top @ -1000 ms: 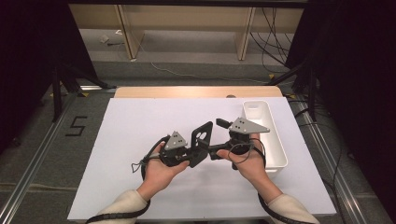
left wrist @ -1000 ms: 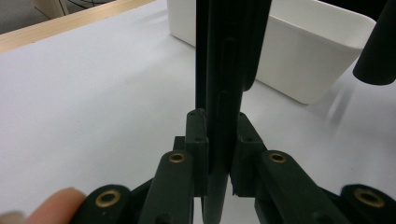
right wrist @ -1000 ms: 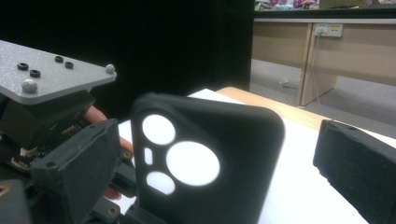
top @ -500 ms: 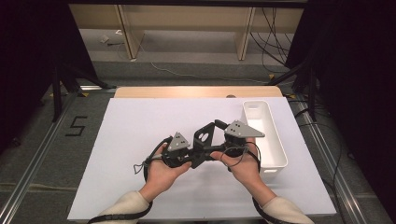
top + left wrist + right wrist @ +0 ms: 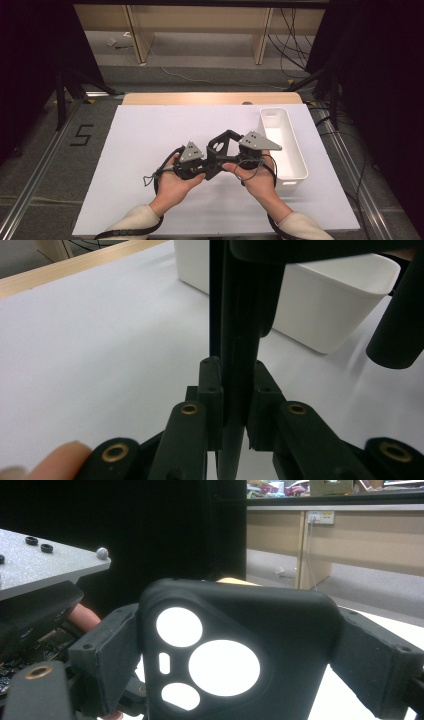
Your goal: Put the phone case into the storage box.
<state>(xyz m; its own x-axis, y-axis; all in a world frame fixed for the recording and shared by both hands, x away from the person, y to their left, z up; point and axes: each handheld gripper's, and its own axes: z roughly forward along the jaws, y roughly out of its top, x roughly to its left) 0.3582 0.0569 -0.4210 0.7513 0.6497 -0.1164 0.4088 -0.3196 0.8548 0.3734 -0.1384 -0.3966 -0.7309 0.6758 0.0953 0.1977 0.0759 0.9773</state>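
We hold a black phone case (image 5: 218,150) between both grippers above the white table (image 5: 140,145), just left of the white bin (image 5: 285,150). Our left gripper (image 5: 232,405) is clenched on the case's thin edge, which keeps it steady and edge-on for the handover. Our right gripper (image 5: 235,665) straddles the case's broad back, camera cut-outs facing us; its jaws have just been closing on the case between them, and the pads appear to sit against its sides, so it can take over.
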